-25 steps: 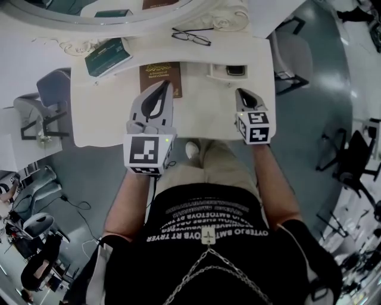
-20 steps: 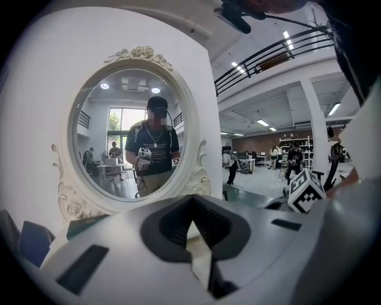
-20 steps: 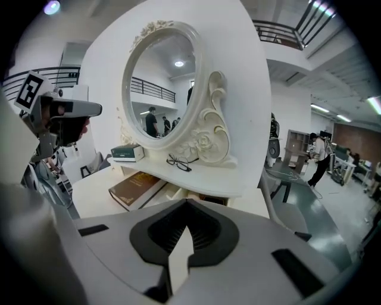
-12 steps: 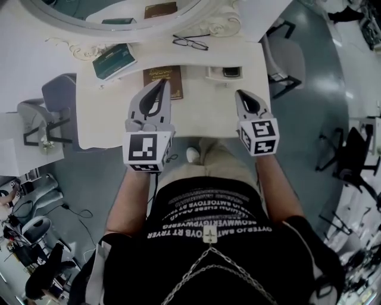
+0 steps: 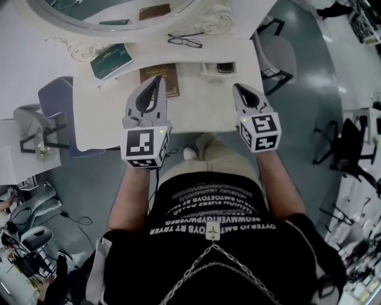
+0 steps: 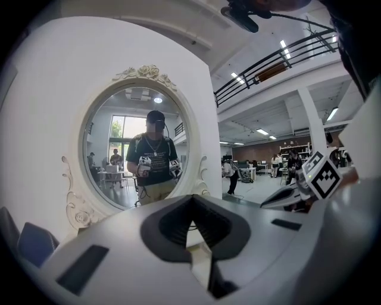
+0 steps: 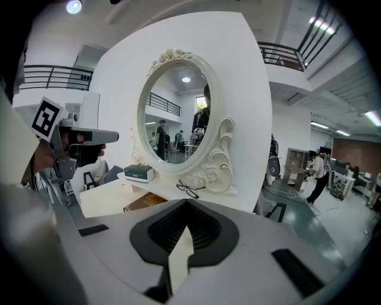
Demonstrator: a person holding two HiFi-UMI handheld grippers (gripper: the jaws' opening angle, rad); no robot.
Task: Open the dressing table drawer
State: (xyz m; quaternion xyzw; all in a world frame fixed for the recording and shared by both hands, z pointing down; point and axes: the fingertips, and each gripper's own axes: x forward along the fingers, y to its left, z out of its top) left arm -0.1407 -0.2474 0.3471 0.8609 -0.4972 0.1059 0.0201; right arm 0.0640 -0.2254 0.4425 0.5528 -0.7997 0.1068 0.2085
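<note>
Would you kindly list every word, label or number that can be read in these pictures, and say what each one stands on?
Nothing can be read with confidence.
Shirt: rows of white lettering, upside down and too garbled to read.
Brown book: gold title, too small to read.
Green book: pale print, too small to read.
Left marker cube, right marker cube: square patterns only, no letters.

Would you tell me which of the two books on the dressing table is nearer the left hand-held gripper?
The brown book, right by the left hand-held gripper; the green book lies farther left, by the mirror.
</note>
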